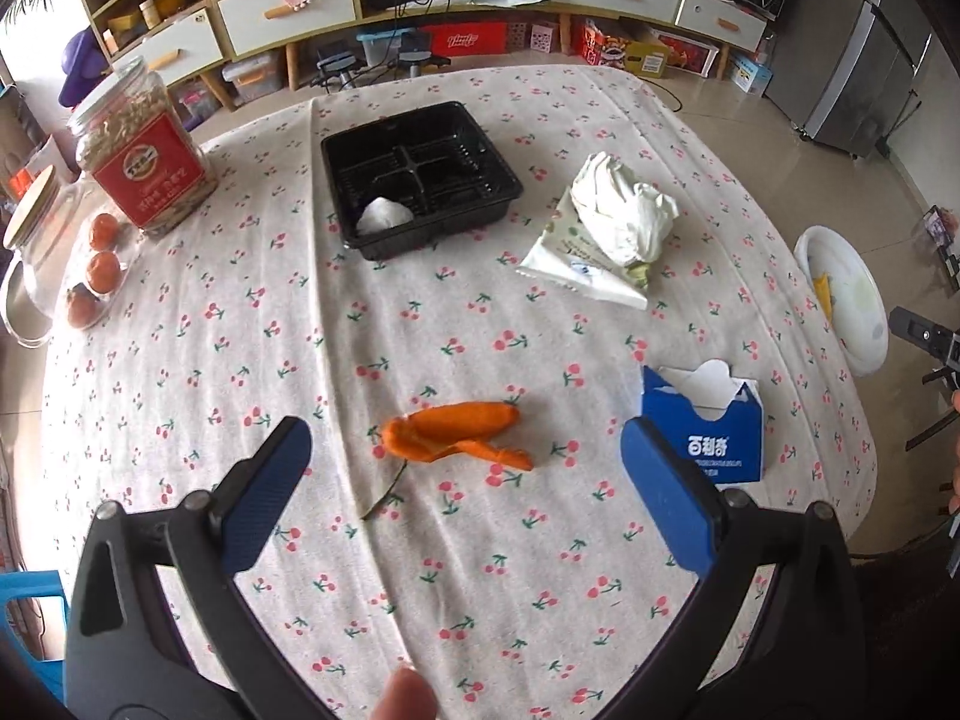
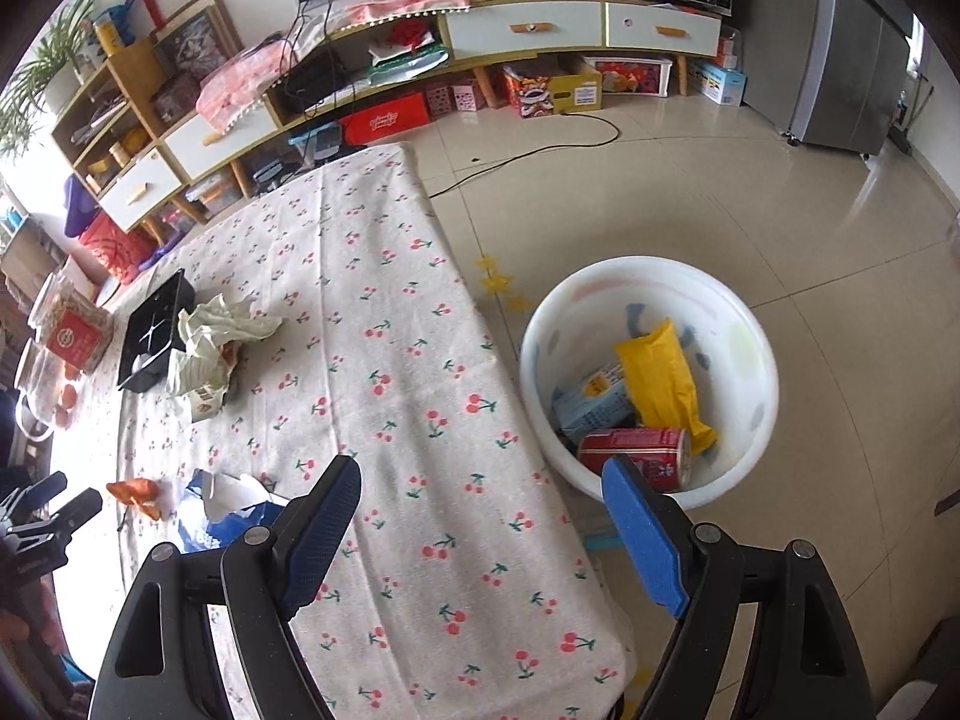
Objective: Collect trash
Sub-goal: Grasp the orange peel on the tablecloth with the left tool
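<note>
Orange peel [image 1: 459,435] lay on the tabletop [image 1: 480,570] just ahead between my empty, wide-open left tongs [image 1: 465,462], while my right tongs [image 2: 480,516] gaped empty beside the white basin [image 2: 744,324] holding collected trash.

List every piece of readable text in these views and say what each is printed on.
"百利香": my best reading of the white characters on the blue tissue box.
Red label on the jar: too blurred.
Snack wrapper: too small.
Red can in the white basin: unreadable.
Red box under the shelf: script logo, illegible.
</note>
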### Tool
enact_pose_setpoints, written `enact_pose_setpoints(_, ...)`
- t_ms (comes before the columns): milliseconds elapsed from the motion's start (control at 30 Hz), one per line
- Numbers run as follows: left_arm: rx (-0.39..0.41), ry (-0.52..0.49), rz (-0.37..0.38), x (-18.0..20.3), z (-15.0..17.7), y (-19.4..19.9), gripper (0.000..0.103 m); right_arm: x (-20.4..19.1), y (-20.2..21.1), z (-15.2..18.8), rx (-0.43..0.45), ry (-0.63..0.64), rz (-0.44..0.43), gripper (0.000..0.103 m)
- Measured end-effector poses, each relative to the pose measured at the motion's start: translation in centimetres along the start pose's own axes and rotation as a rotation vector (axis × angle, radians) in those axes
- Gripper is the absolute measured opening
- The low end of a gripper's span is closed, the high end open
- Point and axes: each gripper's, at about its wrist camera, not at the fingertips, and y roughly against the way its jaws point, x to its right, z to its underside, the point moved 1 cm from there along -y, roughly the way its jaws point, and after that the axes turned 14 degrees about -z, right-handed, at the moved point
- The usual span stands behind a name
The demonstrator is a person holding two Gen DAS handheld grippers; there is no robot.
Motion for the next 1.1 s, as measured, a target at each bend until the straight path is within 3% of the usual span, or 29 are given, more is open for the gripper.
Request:
enact_pose_setpoints(167,-0.025,-0.124,-0.033,-1.0,0.8,-2.2,0.100,-2.1,-1.6,0.2,-0.034,0.040,0.007,0.084)
enact_pose_setpoints(400,-0.010,-0.294,-0.046,0.6,1.5,-3.8,0.094,-3.1,-2.5,0.3,-0.054,0.053,0.012,0.084)
enact_pose_setpoints(533,-0.043,-0.340,-0.063,1.7,1.5,-5.3,0.079,-3.1,-2.5,0.5,-0.062,0.046,0.013,0.084)
enact_pose_setpoints(600,-0.051,-0.333,-0.053,2.0,1.4,-5.6,0.073,-3.0,-2.5,0.6,-0.065,0.042,0.011,0.084)
enact_pose_setpoints(767,-0.082,-0.291,0.006,2.7,1.0,-5.2,0.035,-3.0,-2.5,1.0,-0.072,0.047,0.016,0.084)
enact_pose_setpoints(800,-0.088,-0.280,0.020,2.8,1.0,-5.1,0.031,-3.1,-2.5,1.0,-0.074,0.049,0.018,0.084)
enact_pose_setpoints(1100,-0.126,-0.071,0.045,0.5,1.7,-3.2,0.027,-6.2,-3.9,2.1,-0.137,0.141,-0.032,0.084)
